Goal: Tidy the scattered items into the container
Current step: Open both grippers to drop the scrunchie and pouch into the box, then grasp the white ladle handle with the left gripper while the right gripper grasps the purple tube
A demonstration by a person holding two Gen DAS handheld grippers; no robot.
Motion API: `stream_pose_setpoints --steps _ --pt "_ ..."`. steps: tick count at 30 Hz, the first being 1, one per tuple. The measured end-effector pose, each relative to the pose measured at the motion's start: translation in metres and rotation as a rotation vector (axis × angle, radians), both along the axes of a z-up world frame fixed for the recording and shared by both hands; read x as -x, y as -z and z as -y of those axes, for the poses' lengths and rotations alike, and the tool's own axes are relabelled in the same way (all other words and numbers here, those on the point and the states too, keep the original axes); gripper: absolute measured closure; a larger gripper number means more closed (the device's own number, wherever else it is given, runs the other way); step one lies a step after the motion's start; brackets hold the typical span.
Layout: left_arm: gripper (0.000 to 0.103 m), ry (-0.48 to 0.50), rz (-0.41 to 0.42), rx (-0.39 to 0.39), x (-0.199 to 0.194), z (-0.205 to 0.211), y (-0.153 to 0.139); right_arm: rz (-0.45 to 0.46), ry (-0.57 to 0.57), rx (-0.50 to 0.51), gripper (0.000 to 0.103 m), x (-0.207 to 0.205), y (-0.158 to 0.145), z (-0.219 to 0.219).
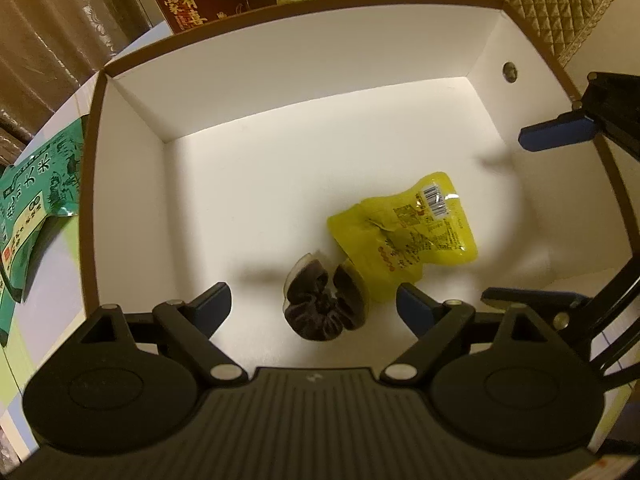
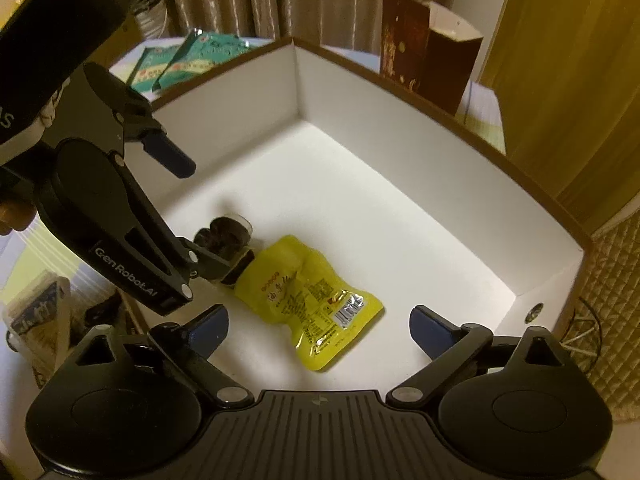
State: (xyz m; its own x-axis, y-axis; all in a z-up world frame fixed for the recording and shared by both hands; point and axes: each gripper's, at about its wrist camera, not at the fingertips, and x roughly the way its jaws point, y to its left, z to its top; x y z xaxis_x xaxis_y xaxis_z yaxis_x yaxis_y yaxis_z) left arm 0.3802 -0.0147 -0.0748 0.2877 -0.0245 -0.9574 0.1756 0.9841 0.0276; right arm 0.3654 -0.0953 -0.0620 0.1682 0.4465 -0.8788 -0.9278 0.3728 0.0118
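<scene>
yellow pouch point(image 1: 404, 236), dark scrunchie point(image 1: 326, 306), white box point(image 1: 280, 80)

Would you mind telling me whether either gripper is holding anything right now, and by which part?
Nothing is held. The left gripper and right gripper are both open above the box; the yellow pouch and dark scrunchie lie loose on its floor.

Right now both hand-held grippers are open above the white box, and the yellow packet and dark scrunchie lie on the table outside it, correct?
Not quite. The yellow packet and dark scrunchie lie inside the white box, as the left wrist view shows. Both hand-held grippers, left and right, are open.
</scene>
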Motion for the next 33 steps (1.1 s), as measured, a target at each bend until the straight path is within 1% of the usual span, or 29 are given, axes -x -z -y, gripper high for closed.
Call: stream_pose_setpoints --steps 5,9,12,20,25,29,33 --pt "0.016 -0.008 0.035 0.001 0.015 -0.003 -0.014 0.008 0.012 -0.022 0.008 0.005 -0.009 0.009" --pt "0.016 -0.019 0.069 0.019 0.03 -0.006 -0.028 0.018 0.033 -0.052 0.008 0.009 -0.018 0.022" --pt "0.016 -0.028 0.094 0.038 0.045 -0.009 -0.039 0.021 0.054 -0.079 0.008 0.012 -0.026 0.033" --pt "0.016 -0.046 0.159 0.043 0.093 -0.014 -0.064 0.061 0.096 -0.131 0.008 0.034 -0.044 0.058" --pt "0.016 -0.066 0.2 0.047 0.124 -0.018 -0.078 0.063 0.088 -0.18 0.008 0.052 -0.053 0.068" --pt "0.016 -0.093 0.226 0.068 0.151 -0.024 -0.088 0.074 0.055 -0.212 0.008 0.071 -0.059 0.075" --pt "0.016 -0.129 0.252 0.057 0.18 -0.032 -0.091 0.07 0.025 -0.237 0.008 0.087 -0.061 0.079"
